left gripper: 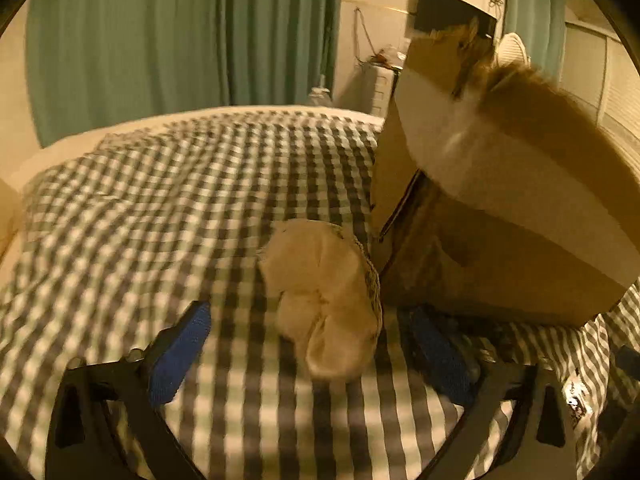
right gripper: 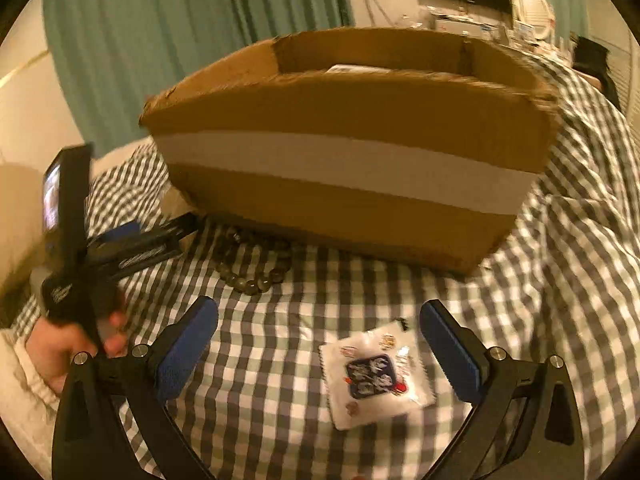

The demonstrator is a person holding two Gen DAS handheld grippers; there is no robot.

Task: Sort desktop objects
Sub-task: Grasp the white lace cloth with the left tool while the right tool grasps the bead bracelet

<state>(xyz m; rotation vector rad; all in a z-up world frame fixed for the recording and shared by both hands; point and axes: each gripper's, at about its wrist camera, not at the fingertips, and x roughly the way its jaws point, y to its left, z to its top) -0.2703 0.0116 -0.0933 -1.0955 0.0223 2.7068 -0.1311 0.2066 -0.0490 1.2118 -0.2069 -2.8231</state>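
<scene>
On the checked bed cover [left gripper: 120, 220] lies a beige soft bundle [left gripper: 324, 300] with a patterned edge, close to the cardboard box [left gripper: 500, 248]. My left gripper [left gripper: 308, 312] stands open around the bundle, and neither blue pad touches it. In the right wrist view a white sachet [right gripper: 374, 376] with a dark-blue print lies flat between the open fingers of my right gripper [right gripper: 319, 306], apart from both pads. A string of brown beads [right gripper: 252, 268] rests at the foot of the box [right gripper: 352, 152].
The box has a white tape band and an open top with something pale inside. The left gripper [right gripper: 180, 236] and the hand [right gripper: 60, 344] that holds it show at the left of the right wrist view. Green curtains and a wall stand behind the bed.
</scene>
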